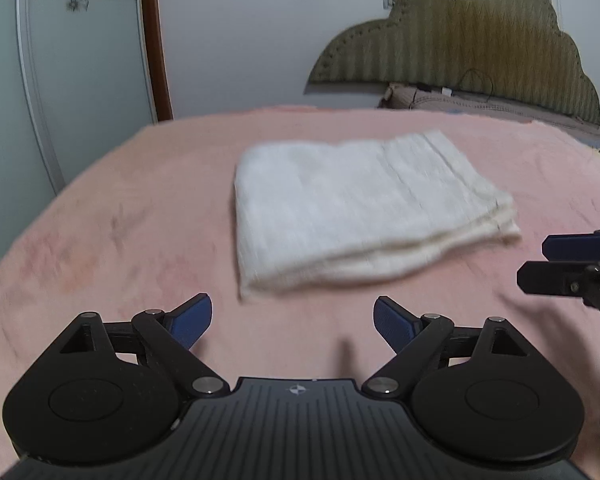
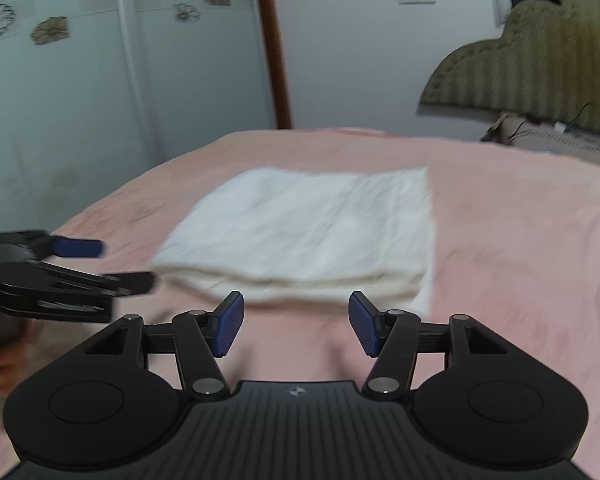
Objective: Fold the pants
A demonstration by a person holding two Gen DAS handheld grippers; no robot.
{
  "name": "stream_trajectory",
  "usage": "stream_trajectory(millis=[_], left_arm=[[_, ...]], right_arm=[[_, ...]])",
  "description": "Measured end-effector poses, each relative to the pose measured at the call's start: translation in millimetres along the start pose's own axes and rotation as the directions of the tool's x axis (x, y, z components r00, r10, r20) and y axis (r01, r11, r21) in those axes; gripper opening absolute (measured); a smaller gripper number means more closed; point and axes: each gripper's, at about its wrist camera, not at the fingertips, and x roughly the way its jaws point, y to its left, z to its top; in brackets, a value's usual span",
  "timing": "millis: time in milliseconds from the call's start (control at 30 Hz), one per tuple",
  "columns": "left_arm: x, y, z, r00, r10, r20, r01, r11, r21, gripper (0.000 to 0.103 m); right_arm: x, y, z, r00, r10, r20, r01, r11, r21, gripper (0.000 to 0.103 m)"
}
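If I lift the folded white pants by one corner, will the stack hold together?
Probably not: the pants look soft and floppy, with loose layered edges facing the grippers, so the layers would likely sag and unfold. Likely light, and apt to drag on the fuzzy pink blanket.

A bed covered in a pink blanket (image 1: pixel 140 220) is filling most of both views. White pants (image 1: pixel 360 208), folded into a flat layered rectangle, are lying directly on the blanket near its middle, with pillows (image 1: pixel 440 100) sitting at the far headboard end.
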Motion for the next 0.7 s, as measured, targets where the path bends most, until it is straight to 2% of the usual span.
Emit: stream_trajectory(millis=[233, 367, 533, 700], left_arm=[[0.9, 1.5, -27.8, 0.998, 0.002, -0.067, -0.006, 0.998, -0.056, 0.090], [1.1, 5.2, -35.0, 0.997, 0.017, -0.073, -0.024, 0.996, -0.090, 0.095], [4.6, 8.1, -36.7, 0.997, 0.021, -0.078, -0.029, 0.994, -0.107, 0.098], [8.2, 3.6, -35.3, 0.997, 0.024, -0.078, -0.031, 0.995, -0.090, 0.103]], right_arm=[[-17.5, 29.6, -25.4, 0.999, 0.048, -0.007, -0.048, 0.998, 0.042, 0.058], [-21.3, 40.3, -30.2, 0.998, 0.058, -0.002, -0.058, 0.996, 0.065, 0.071], [-17.8, 49.9, -32.2, 1.000, 0.013, -0.009, -0.012, 0.999, 0.034, 0.071], [-8.0, 45.5, -35.1, 0.998, -0.054, -0.018, 0.055, 0.997, 0.051, 0.081]])
